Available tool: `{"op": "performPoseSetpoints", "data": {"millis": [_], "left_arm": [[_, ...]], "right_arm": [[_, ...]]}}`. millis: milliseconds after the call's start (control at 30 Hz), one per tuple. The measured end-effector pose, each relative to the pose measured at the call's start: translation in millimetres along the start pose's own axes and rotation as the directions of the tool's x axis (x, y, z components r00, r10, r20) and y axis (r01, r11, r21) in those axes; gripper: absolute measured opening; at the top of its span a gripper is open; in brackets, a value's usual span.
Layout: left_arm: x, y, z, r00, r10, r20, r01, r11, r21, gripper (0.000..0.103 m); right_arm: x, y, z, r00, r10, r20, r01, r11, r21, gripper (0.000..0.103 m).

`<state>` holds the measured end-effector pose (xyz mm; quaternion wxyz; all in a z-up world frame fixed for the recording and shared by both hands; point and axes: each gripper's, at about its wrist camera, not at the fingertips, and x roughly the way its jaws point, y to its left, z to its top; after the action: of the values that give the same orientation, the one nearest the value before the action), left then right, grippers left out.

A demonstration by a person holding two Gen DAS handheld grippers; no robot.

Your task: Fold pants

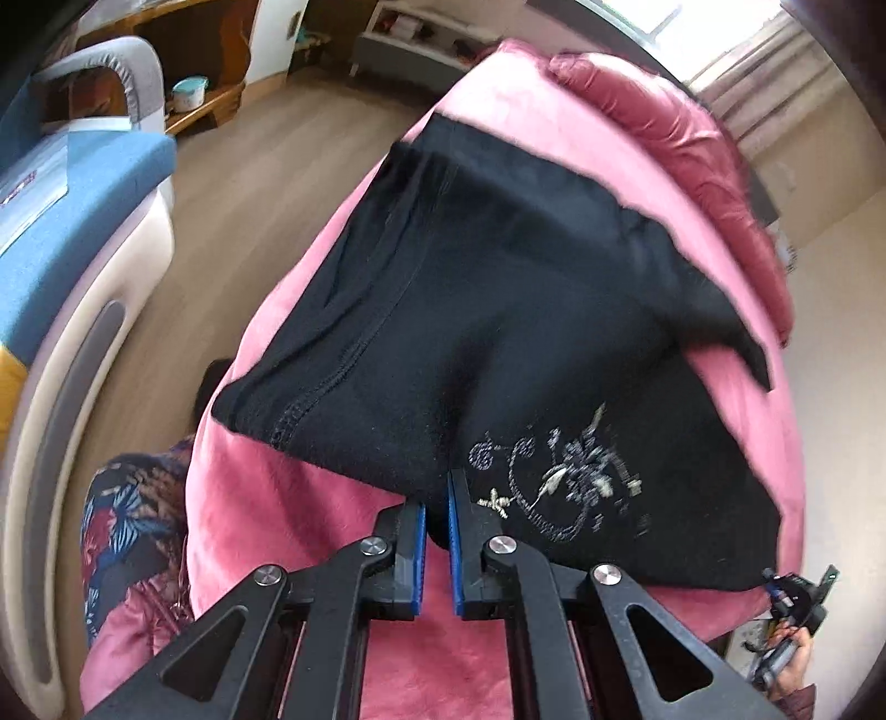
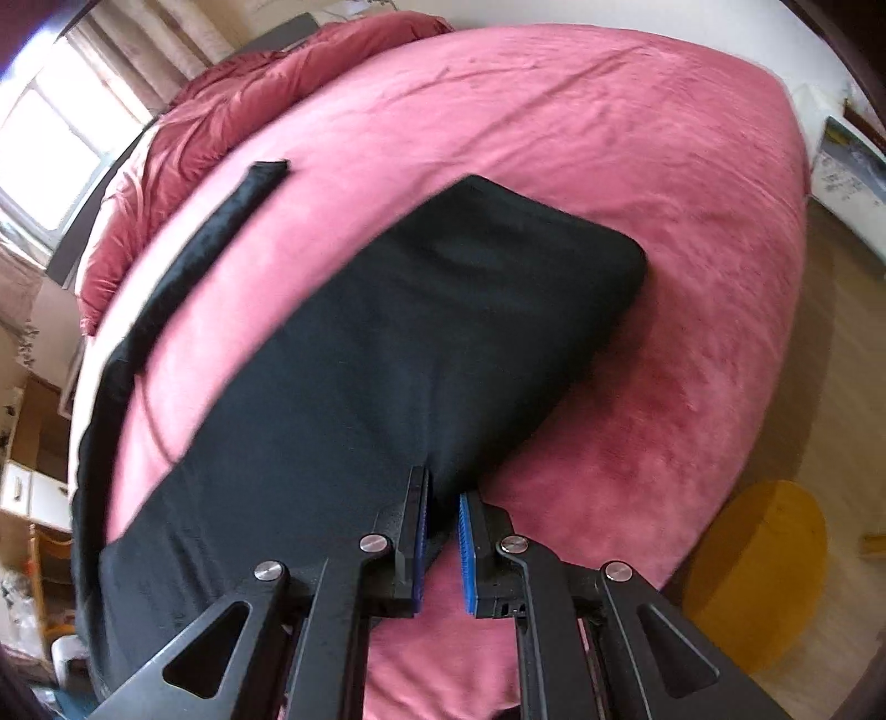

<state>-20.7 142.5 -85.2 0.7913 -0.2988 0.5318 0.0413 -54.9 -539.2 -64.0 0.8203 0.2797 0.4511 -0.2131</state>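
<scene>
Your left gripper (image 1: 437, 512) and right gripper (image 2: 443, 498) each pinch the near edge of the black pants (image 1: 498, 310); their length runs away toward frame top.

**Daylight, soft blur, heavy fisheye bend**

We see bright daylight from a window (image 1: 714, 33), blown out to white glare in both views (image 2: 39, 144). The black pants (image 2: 387, 343) lose detail and look smeared at their far edge. The floor (image 1: 232, 183) streaks with motion blur. Edges bend strongly, with dark corners.
</scene>
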Motion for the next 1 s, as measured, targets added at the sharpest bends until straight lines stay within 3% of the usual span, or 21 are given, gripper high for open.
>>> {"op": "performPoseSetpoints", "data": {"millis": [133, 200, 267, 433, 567, 667, 800, 900, 1000], "left_arm": [[-3, 3, 9, 1.000, 0.011, -0.001, -0.011, 1.000, -0.014, 0.026], [-11, 10, 13, 1.000, -0.013, -0.005, 0.012, 0.999, -0.036, 0.027], [-20, 22, 15, 1.000, 0.000, 0.012, 0.000, 0.999, -0.045, 0.027], [-45, 46, 42, 0.991, 0.035, 0.128, -0.023, 0.995, -0.094, 0.027], [-39, 35, 76, 0.986, 0.045, 0.162, -0.031, 0.995, -0.090, 0.030], [-32, 25, 101, 0.983, 0.048, 0.179, -0.038, 0.997, -0.059, 0.033], [-8, 17, 143, 0.987, 0.016, 0.162, -0.009, 0.999, -0.048, 0.035], [10, 13, 176, 0.991, 0.020, 0.130, -0.012, 0.998, -0.058, 0.035], [30, 10, 205, 0.994, 0.008, 0.106, 0.000, 0.997, -0.078, 0.036]], "right_arm": [[6, -1, 1, 1.000, -0.014, -0.016, 0.014, 1.000, 0.009, 0.012], [2, 3, 3, 0.999, -0.032, -0.011, 0.032, 0.999, -0.010, 0.028], [-6, 6, 5, 0.997, -0.077, 0.011, 0.077, 0.996, -0.038, 0.053], [-37, 41, 6, 0.986, -0.120, 0.118, 0.138, 0.979, -0.153, 0.053], [-36, 93, -6, 0.998, 0.011, 0.063, 0.007, 0.959, -0.284, 0.057], [-18, 148, -30, 0.994, 0.097, -0.048, -0.108, 0.906, -0.408, 0.058], [10, 218, -73, 0.956, 0.182, -0.231, -0.279, 0.808, -0.518, 0.058], [26, 255, -98, 0.931, 0.193, -0.311, -0.345, 0.744, -0.572, 0.058], [39, 277, -109, 0.920, 0.181, -0.348, -0.366, 0.713, -0.598, 0.058]]}}
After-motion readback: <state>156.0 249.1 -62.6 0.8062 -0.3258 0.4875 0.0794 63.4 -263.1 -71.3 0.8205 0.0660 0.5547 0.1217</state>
